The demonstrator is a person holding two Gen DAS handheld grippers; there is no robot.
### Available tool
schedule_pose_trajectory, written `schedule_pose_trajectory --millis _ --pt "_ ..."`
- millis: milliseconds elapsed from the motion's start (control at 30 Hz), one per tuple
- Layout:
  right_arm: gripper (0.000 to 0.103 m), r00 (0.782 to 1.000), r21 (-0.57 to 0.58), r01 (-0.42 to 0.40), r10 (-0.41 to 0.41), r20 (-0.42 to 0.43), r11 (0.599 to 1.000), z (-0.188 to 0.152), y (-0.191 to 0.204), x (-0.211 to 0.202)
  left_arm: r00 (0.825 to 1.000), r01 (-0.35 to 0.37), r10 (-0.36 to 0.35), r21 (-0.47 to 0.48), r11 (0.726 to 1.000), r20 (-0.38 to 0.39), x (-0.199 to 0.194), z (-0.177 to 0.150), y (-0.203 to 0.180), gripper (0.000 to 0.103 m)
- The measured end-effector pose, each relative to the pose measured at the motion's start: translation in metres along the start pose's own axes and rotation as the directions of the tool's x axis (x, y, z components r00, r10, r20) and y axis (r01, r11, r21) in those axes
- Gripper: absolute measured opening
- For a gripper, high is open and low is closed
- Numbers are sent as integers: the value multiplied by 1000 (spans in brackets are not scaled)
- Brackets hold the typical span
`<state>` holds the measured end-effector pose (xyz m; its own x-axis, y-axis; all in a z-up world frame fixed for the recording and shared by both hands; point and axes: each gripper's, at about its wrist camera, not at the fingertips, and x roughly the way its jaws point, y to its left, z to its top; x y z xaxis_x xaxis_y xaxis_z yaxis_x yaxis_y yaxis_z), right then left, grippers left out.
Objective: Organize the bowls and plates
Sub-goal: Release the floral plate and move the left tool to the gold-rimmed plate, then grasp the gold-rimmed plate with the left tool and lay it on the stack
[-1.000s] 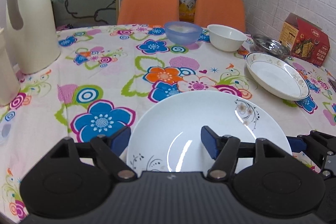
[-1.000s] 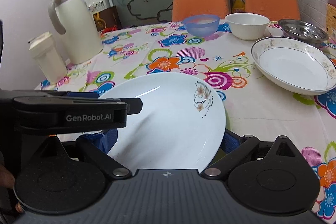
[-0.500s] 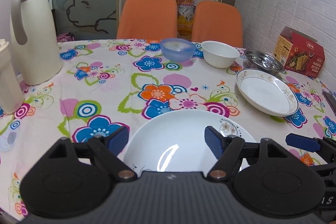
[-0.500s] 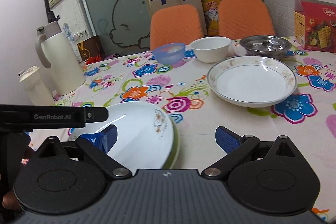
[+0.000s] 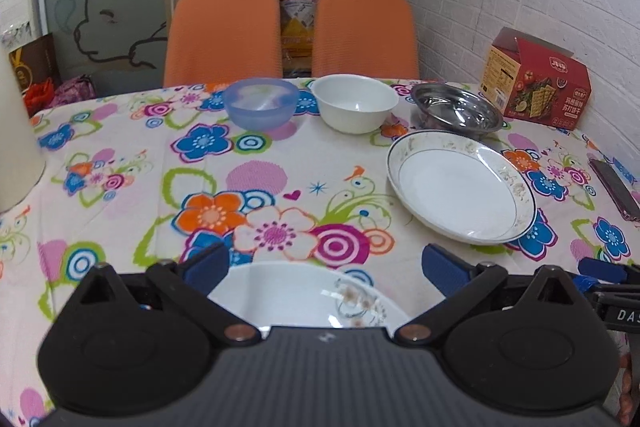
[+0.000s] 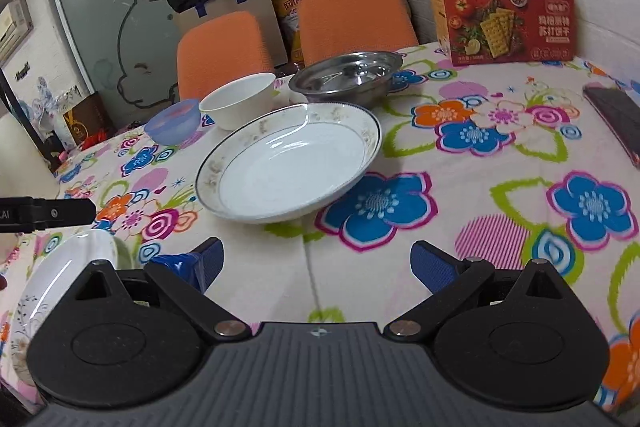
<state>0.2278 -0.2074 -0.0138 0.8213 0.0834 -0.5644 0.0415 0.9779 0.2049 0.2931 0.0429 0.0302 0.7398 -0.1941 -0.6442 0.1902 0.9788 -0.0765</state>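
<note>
both claws are standing wide and holding nothing. left claw (image 5: 324, 265) is hanging low over the near edge of the table (image 5: 120, 187), its blue pads (image 5: 206, 267) spread apart above a white plate (image 5: 296, 297) with a small flower print that is lying flat on the floral cloth beneath it. right claw (image 6: 316, 261) is hovering over bare cloth, pads (image 6: 430, 263) parted, pointing at a gold-rimmed deep plate (image 6: 288, 173) that is sitting just ahead. that white plate (image 6: 68, 267) is showing at the lower left of the right view, seemingly resting on a green-edged dish, though this is hard to tell. beyond the deep plate, three bowls are sitting in a row near the far edge: a blue bowl (image 5: 261, 103), a white bowl (image 5: 354, 103) just beside it, and a steel bowl (image 5: 456, 111) next to the deep plate's far rim. a red box (image 5: 534, 79) is standing by the wall, and two orange chairs (image 5: 222, 35) are behind the table.
</note>
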Motion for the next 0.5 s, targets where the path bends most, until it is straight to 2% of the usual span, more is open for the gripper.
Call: schedule_pose_trajectory --millis 100,267,367,500 --pt "88 1000 -60 20 -21 -16 998 21 -6 26 999 29 -27 42 999 -31 31 23 -11 102" --pt "88 997 -71 35 -39 -61 997 46 -17 64 993 81 -74 83 993 -87 87 55 -27 102" --pt "88 997 -91 31 -38 -74 995 50 -16 75 982 138 -129 55 989 -138 120 69 -34 102" --pt "88 994 -97 7 -18 -106 995 50 -13 87 965 178 -174 3 984 -199 152 75 -41 102"
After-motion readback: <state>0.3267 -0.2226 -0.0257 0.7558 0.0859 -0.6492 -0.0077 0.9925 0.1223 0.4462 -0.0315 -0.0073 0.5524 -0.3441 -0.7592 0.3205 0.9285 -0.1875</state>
